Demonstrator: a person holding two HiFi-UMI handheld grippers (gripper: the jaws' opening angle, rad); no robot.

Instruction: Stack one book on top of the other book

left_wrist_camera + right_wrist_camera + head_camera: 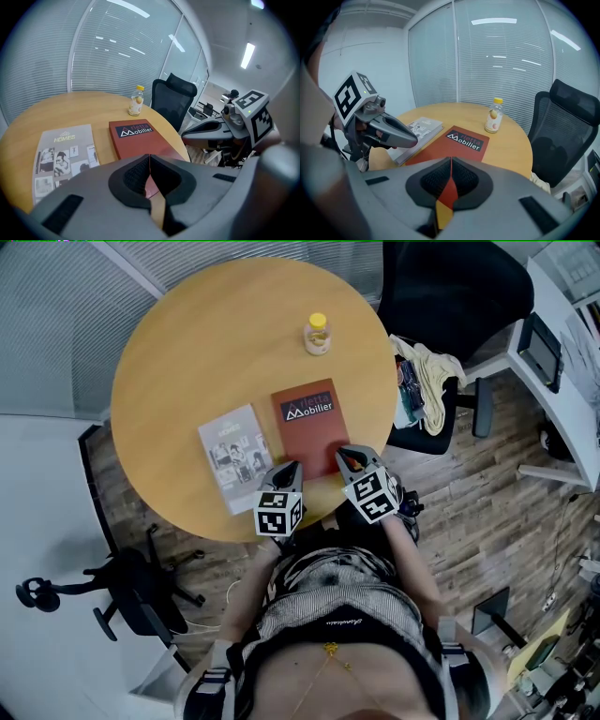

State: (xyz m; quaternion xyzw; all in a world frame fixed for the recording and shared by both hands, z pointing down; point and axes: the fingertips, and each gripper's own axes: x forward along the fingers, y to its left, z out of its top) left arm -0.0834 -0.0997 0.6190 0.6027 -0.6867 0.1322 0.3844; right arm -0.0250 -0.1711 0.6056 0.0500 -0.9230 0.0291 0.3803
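While both pairs of jaws are pressed together with nothing between them, the left gripper [286, 472] and the right gripper [349, 457] hang side by side over the near edge of the round tabletop [187, 352]. The red book [314, 432] lies straight ahead of both, a little below them. Its long axis runs away from the person toward the small yellow-capped bottle [318, 334] near the far edge. The right gripper sits over its near right corner. The left one is by its near left corner, above the narrow strip of wood that parts it from the grey HOMES book [232, 457]. That grey book lies flat just to the left of the red one, turned slightly so its near end swings leftward. The two are apart and neither rests on the other, so the stacking is not yet done. By my reading the left gripper is nearer the grey book and the right nearer the red, and either book would need the jaws spread and brought to an edge before it could be lifted. Only the head view gives both outlines and the gap between them. The right gripper view shows the grey book's page edge, and so its thickness, which cannot be seen from above. Each gripper view also shows the other gripper from the side.
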